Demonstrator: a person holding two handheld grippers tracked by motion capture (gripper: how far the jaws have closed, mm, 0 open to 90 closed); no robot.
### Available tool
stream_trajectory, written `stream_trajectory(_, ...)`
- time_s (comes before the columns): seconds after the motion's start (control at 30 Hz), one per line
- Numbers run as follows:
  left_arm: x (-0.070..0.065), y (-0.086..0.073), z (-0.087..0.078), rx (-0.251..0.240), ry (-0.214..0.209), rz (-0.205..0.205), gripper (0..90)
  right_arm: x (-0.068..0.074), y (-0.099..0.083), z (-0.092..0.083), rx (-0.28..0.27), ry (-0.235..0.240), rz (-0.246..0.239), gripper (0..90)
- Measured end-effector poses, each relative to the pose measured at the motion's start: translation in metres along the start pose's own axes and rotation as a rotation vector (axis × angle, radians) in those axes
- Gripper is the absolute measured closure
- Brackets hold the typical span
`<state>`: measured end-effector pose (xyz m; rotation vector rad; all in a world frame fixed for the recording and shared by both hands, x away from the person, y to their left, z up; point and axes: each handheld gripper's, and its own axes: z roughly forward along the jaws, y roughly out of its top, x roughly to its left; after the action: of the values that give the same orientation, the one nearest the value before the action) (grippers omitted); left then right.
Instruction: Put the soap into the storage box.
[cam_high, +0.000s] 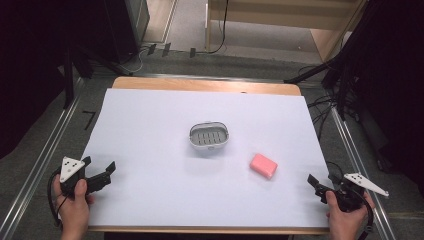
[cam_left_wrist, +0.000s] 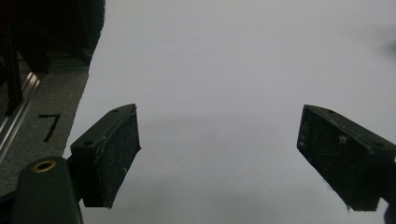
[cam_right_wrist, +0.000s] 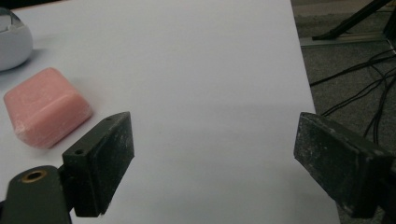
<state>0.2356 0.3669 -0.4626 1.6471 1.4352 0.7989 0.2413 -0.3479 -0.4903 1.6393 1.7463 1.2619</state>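
A pink bar of soap (cam_high: 263, 165) lies on the white table sheet (cam_high: 165, 150), right of centre. A white oval soap dish (cam_high: 210, 136) with a grey slotted insert stands at the middle. My left gripper (cam_high: 98, 168) rests at the front left corner, held by a hand, its jaws wide apart over bare sheet (cam_left_wrist: 215, 93). My right gripper (cam_high: 320, 187) sits at the front right corner, open, with nothing between its jaws. In the right gripper view the soap (cam_right_wrist: 45, 107) lies to the left beyond the left jaw, and the dish (cam_right_wrist: 13, 42) shows at the top left corner.
The sheet's right edge (cam_right_wrist: 306, 93) runs close to the right gripper, with grey floor and black cables (cam_right_wrist: 359, 74) beyond. A metal rail (cam_high: 45, 150) and a painted mark (cam_left_wrist: 49, 126) lie left of the table. Dark stands flank both sides.
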Motion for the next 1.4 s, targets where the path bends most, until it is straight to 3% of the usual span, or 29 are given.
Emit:
stream_trajectory(0.13,0.0,0.0,0.0,0.005,0.002,0.0,13.8,0.005,0.001,0.002,0.02,-0.001,-0.048,12.3)
stream_trajectory(0.33,0.0,0.0,0.001,0.004,0.002,0.002,13.8,0.006,0.001,0.001,0.014,0.011,-0.058,14.1)
stream_trajectory(0.47,0.0,0.0,0.0,-0.005,0.0,0.007,13.9,0.007,0.001,0.002,0.031,0.081,-0.084,21.2)
stream_trajectory(0.6,0.0,-0.001,-0.002,-0.021,-0.007,0.003,13.9,0.007,0.003,0.003,0.015,0.113,-0.084,26.7)
stream_trajectory(0.7,0.001,-0.001,-0.001,-0.014,-0.007,-0.004,13.8,0.01,0.005,0.003,0.001,0.112,-0.115,28.1)
stream_trajectory(0.77,0.001,0.0,-0.001,-0.012,-0.004,-0.008,13.7,0.011,0.006,0.003,-0.002,0.095,-0.128,25.9)
stream_trajectory(0.8,0.001,0.0,0.0,-0.002,-0.003,-0.012,13.7,0.013,0.007,0.004,-0.006,0.06,-0.159,25.1)
stream_trajectory(0.9,0.001,0.001,0.002,0.024,0.004,-0.013,13.6,0.011,0.01,0.003,-0.006,0.054,-0.176,28.3)
stream_trajectory(1.0,0.0,0.001,0.003,0.03,0.005,-0.006,13.6,0.009,0.011,0.001,-0.022,0.067,-0.161,28.7)
stream_trajectory(1.07,0.0,0.001,0.002,0.025,-0.001,-0.003,13.6,0.008,0.012,0.001,-0.023,0.108,-0.15,28.7)
stream_trajectory(1.13,0.001,0.001,0.002,0.023,-0.001,0.0,13.6,0.012,0.014,0.0,-0.001,0.143,-0.161,25.3)
stream_trajectory(1.23,0.0,0.0,0.001,0.008,-0.001,0.006,13.6,0.02,0.015,0.003,0.043,0.124,-0.175,17.9)
stream_trajectory(1.27,-0.001,0.0,0.0,0.0,-0.001,0.006,13.6,0.023,0.016,0.004,0.057,0.126,-0.195,19.0)
stream_trajectory(1.3,0.0,0.0,-0.001,-0.005,-0.002,0.006,13.6,0.031,0.017,0.005,0.093,0.157,-0.239,24.9)
stream_trajectory(1.4,0.0,0.0,0.0,-0.005,-0.001,0.001,13.6,0.036,0.021,0.008,0.11,0.179,-0.255,26.2)
